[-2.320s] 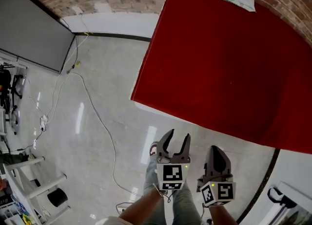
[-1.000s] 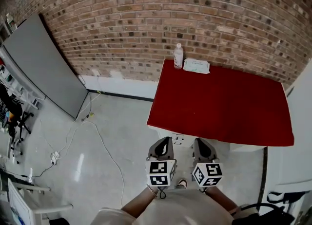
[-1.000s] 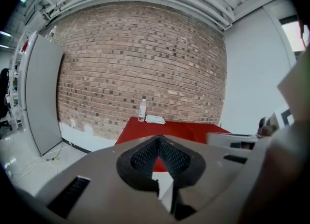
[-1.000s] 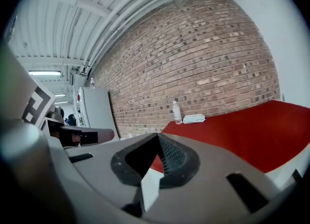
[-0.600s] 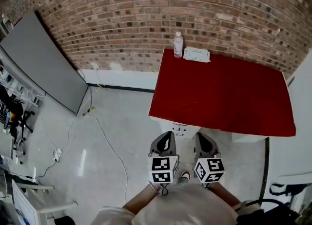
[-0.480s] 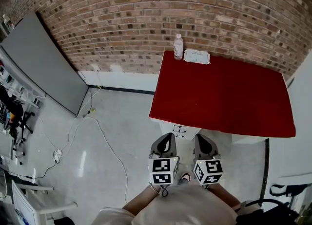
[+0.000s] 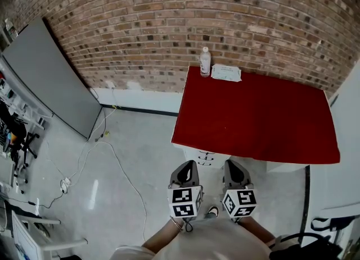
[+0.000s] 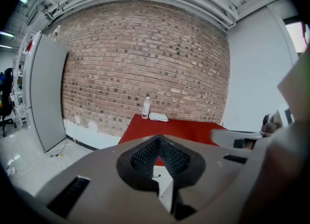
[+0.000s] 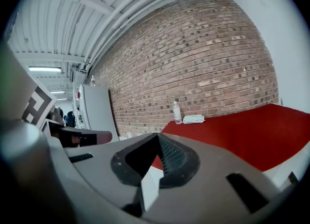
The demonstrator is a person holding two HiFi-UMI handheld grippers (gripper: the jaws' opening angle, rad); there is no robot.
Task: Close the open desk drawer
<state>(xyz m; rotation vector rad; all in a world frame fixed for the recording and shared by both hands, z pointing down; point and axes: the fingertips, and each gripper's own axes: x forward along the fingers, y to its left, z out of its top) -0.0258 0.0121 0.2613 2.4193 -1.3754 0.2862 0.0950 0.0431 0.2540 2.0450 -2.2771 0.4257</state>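
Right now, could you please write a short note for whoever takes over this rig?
Left gripper: shut, empty. Right gripper: shut, empty. Both hang side by side short of the red-topped desk, touching nothing.
The white drawer unit sits under the desk's near left corner; whether a drawer stands open cannot be made out.
Done: nothing visible. Left: step up and push the drawer front shut.

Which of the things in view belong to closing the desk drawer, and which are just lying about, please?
For the job: white drawer unit under the red-topped desk; left gripper and right gripper, both shut and empty.
Lying about: clear plastic bottle and white wipes packet at the desk's back edge; large grey panel at the left.
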